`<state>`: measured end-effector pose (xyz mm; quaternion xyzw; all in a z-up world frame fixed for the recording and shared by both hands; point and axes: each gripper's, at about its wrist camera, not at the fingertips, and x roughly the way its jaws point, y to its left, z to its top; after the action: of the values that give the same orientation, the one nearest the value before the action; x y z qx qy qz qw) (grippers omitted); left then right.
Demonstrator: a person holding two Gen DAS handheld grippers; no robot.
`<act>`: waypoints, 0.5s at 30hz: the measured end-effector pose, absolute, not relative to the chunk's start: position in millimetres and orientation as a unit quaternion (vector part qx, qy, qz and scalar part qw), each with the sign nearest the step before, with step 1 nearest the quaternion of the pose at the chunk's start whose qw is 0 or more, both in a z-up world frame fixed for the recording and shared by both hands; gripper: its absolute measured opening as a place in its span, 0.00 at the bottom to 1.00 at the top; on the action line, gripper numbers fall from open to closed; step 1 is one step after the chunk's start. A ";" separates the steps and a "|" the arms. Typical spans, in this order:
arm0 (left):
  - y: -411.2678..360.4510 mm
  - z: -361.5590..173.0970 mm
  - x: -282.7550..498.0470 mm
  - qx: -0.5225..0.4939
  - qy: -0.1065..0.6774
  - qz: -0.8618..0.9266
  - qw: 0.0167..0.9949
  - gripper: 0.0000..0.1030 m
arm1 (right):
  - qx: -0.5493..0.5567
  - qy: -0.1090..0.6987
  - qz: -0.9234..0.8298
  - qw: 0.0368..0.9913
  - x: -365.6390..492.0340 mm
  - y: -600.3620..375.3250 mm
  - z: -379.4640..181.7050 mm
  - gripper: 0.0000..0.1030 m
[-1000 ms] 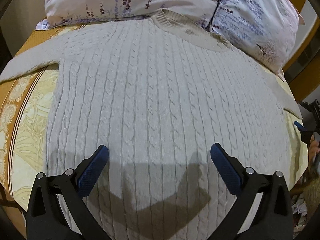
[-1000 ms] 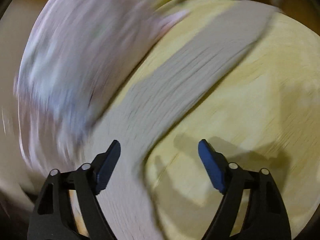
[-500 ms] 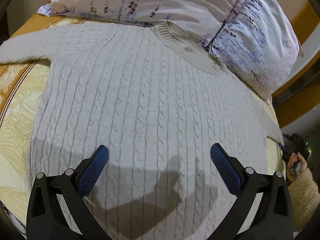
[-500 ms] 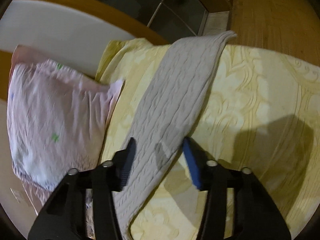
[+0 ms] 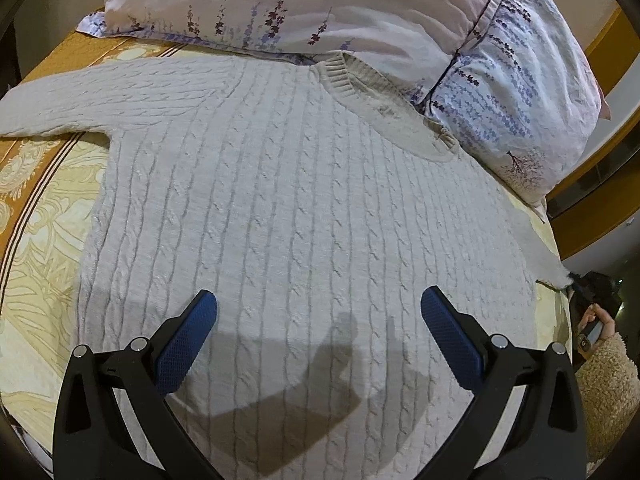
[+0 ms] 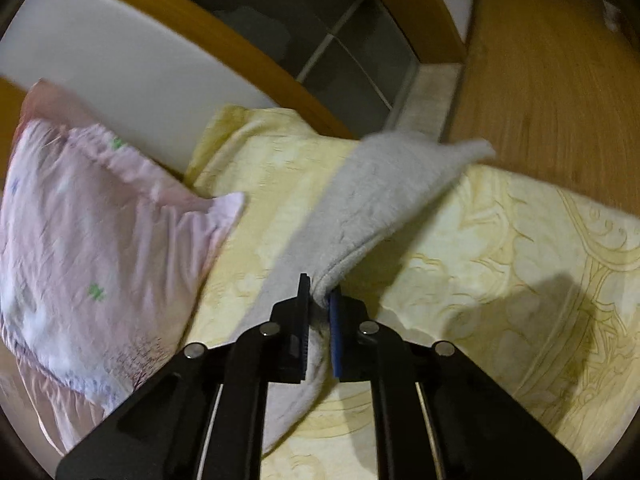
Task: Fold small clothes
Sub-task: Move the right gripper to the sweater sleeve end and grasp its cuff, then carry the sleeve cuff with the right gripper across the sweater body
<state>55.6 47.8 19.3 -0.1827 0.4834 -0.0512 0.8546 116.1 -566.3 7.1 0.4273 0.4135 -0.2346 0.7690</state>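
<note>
A pale grey cable-knit sweater (image 5: 288, 208) lies flat on the bed, neck toward the pillows, its left sleeve (image 5: 80, 96) stretched out to the left. My left gripper (image 5: 318, 320) is open and empty above the sweater's lower body. My right gripper (image 6: 320, 292) is shut on the edge of the sweater's right sleeve (image 6: 372, 200) and lifts it off the sheet; the cuff end hangs folded over. The right gripper also shows in the left wrist view (image 5: 576, 280) at the far right edge, at the sleeve's tip.
Yellow patterned bedsheet (image 6: 500, 260) covers the bed. Floral pillows (image 5: 360, 20) lie at the head; a pink pillow (image 6: 100, 220) is left of the right sleeve. A wooden headboard (image 6: 220, 52) and wooden floor (image 6: 540, 80) lie beyond the bed's edge.
My right gripper closed on the right sleeve and raised it, folding the cuff end over. The left gripper drifted slightly toward the sweater's lower middle, still open.
</note>
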 end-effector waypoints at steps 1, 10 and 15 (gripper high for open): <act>49.2 19.2 56.6 -0.182 0.485 -0.052 0.854 0.99 | 0.421 0.410 -0.223 0.778 120.0 -559.7 15.3 0.08; 57.8 27.6 68.4 -0.187 0.469 -0.066 0.860 0.99 | 0.401 0.381 -0.050 0.832 149.4 -437.9 79.6 0.08; 61.0 34.4 76.2 -0.187 0.458 -0.077 0.866 0.99 | 0.369 0.435 0.066 0.819 155.3 -320.4 70.4 0.08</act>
<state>76.2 61.0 34.4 -0.1867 0.4582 -0.0769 0.8656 155.3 -320.4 70.4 0.3690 0.4349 0.0662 0.8187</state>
